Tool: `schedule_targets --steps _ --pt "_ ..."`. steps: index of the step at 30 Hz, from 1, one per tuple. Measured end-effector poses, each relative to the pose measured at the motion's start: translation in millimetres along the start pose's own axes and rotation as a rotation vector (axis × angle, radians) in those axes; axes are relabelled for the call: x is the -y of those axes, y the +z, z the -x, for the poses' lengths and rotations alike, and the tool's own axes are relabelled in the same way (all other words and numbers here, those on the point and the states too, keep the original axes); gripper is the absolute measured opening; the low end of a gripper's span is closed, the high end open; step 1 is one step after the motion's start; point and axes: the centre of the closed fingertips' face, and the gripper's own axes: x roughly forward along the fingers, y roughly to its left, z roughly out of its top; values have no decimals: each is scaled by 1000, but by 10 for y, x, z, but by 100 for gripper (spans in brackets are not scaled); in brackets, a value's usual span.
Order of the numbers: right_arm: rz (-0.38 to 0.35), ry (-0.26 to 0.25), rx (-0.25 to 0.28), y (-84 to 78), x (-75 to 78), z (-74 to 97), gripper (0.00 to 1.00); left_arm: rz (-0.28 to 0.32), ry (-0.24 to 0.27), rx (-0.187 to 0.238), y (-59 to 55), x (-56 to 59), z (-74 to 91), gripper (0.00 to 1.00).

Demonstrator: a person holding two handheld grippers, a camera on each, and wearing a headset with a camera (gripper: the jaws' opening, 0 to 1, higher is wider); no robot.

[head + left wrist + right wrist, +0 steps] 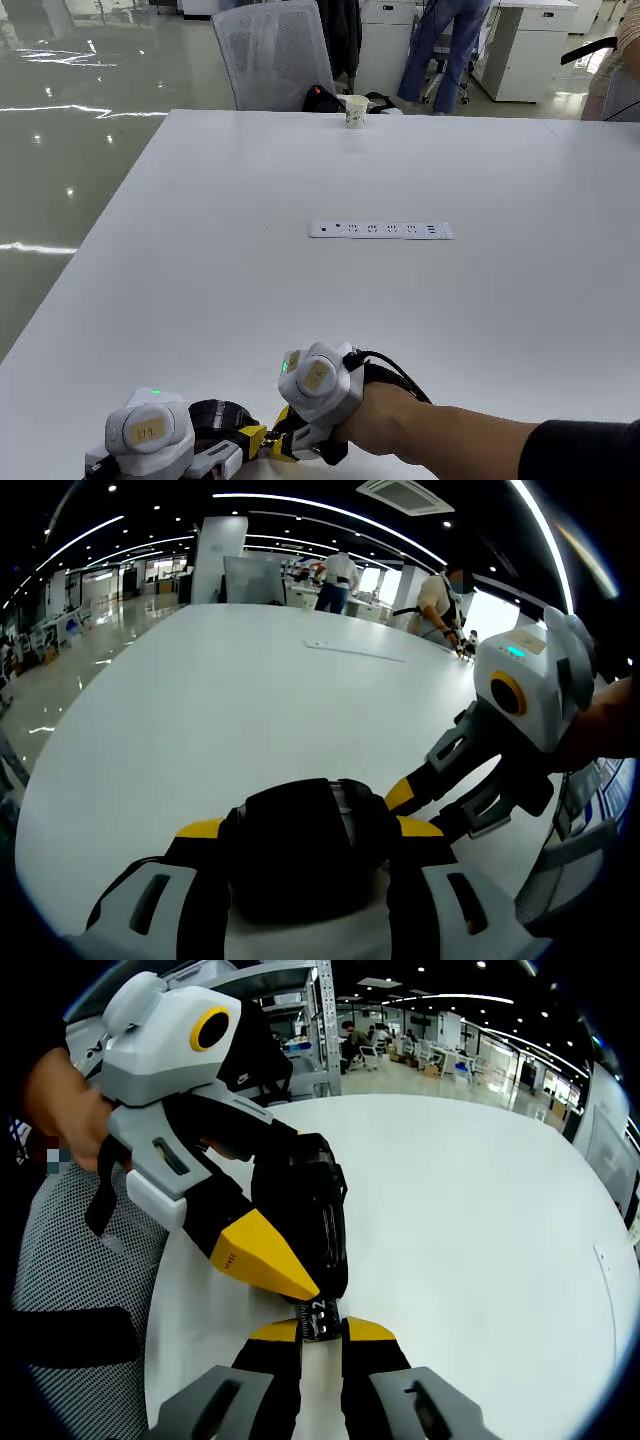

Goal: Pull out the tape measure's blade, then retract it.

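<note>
Starting pull-out step: tape measure [310, 1210] case clamped by left hand-held gripper [310, 832], blade [318, 1310] tip pinched by right hand-held gripper [320, 1331]; steady rightward draw called for next.

A white bench [200, 250] carries a power strip [381, 230]; beyond its far edge stand a grey chair [275, 50] (mesh-backed) and glossy floor [80, 80].

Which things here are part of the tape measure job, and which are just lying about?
In the job: tape measure, held in left claw; its blade, pinched by right claw.
Lying about: power strip, paper cup, chair.
</note>
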Motion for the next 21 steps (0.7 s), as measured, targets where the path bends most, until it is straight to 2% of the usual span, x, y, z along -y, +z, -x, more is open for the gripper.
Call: schedule_targets --steps 21 --pt "-5 -5 10 68 -8 -44 12 4 0 1 9 0 -5 59"
